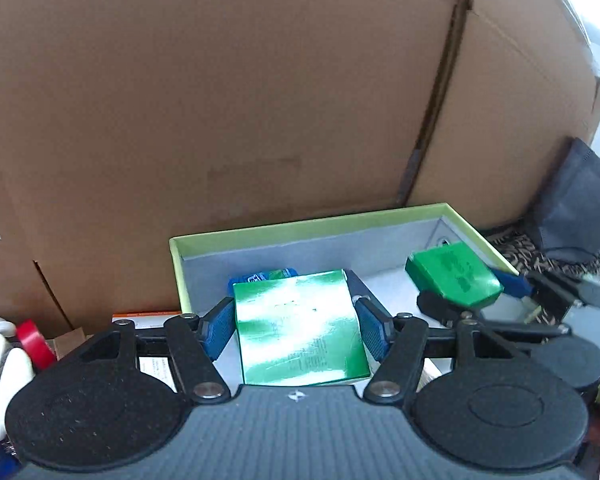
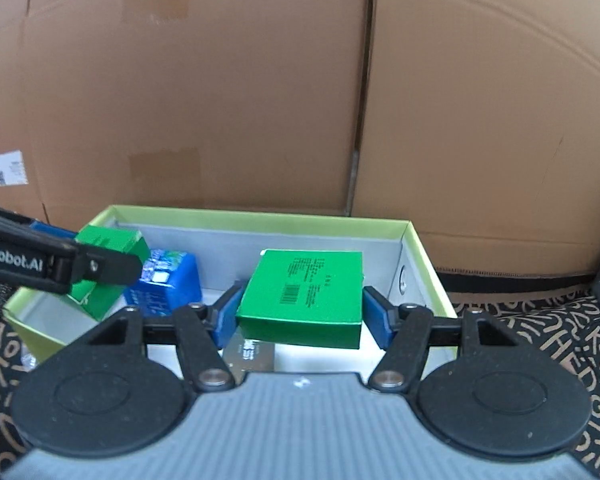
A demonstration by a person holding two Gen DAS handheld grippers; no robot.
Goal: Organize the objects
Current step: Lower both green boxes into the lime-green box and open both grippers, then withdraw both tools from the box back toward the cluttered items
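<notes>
my left gripper [image 1: 296, 326] clamps a glossy green box [image 1: 302, 330]; my right gripper [image 2: 300, 316] clamps a matte green box [image 2: 302, 296], both over the lime-rimmed tray [image 2: 260, 220]

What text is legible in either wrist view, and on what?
"nRobot.AI": side of the left gripper, its start cut off by the frame edge.
Barcode and fine print on the green box in the right gripper: too small.
Blue packet: blurred.
White label on the cardboard: blurred.

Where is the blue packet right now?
The blue packet sits inside the light green box, on its left side in the right wrist view, just behind the green box held by the left tongs.
</notes>
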